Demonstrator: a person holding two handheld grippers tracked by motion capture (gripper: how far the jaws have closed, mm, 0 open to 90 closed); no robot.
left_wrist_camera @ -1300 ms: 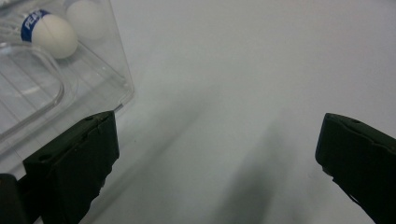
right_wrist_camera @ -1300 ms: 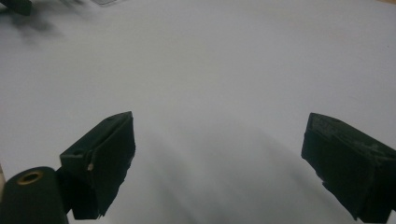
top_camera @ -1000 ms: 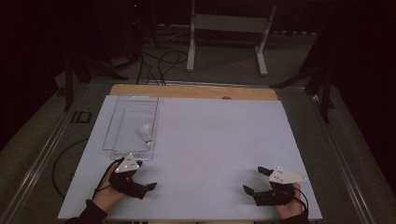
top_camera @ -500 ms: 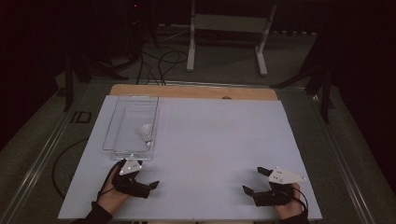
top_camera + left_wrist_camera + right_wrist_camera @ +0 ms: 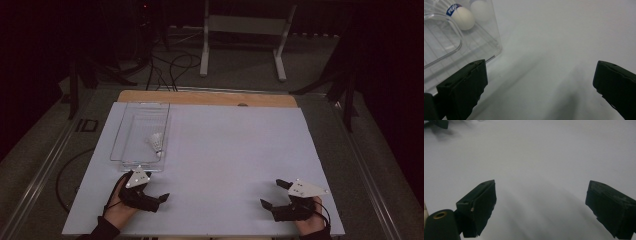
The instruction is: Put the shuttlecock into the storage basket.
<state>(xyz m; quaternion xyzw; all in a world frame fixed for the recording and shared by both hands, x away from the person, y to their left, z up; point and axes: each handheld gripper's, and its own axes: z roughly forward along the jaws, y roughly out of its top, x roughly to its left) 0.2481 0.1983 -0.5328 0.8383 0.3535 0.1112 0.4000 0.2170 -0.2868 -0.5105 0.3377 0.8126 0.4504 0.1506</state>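
Worktop (image 5: 230,165) is covered by a plain white sheet, with a wooden strip exposed along the far edge. Room is dark; a grey floor, loose cables (image 5: 170,65) and a white metal frame (image 5: 242,30) are seen beyond the worktop.

Clear plastic tray (image 5: 124,137) is set on the left part of the worktop, long side running away from the person. White shuttlecock (image 5: 156,142) lies inside it, near the tray's right wall, towards the near end. In the left gripper view its rounded cork (image 5: 462,17) with a blue band is seen through the tray wall.

Left gripper (image 5: 159,199) rests on the worktop just in front of the tray's near end, fingers spread wide, nothing held. Right gripper (image 5: 272,192) is placed at the near right, well apart from the tray, fingers equally wide, nothing between them.

Nothing but bare sheet between the grippers; the tray's near wall stands between the left gripper and the shuttlecock.
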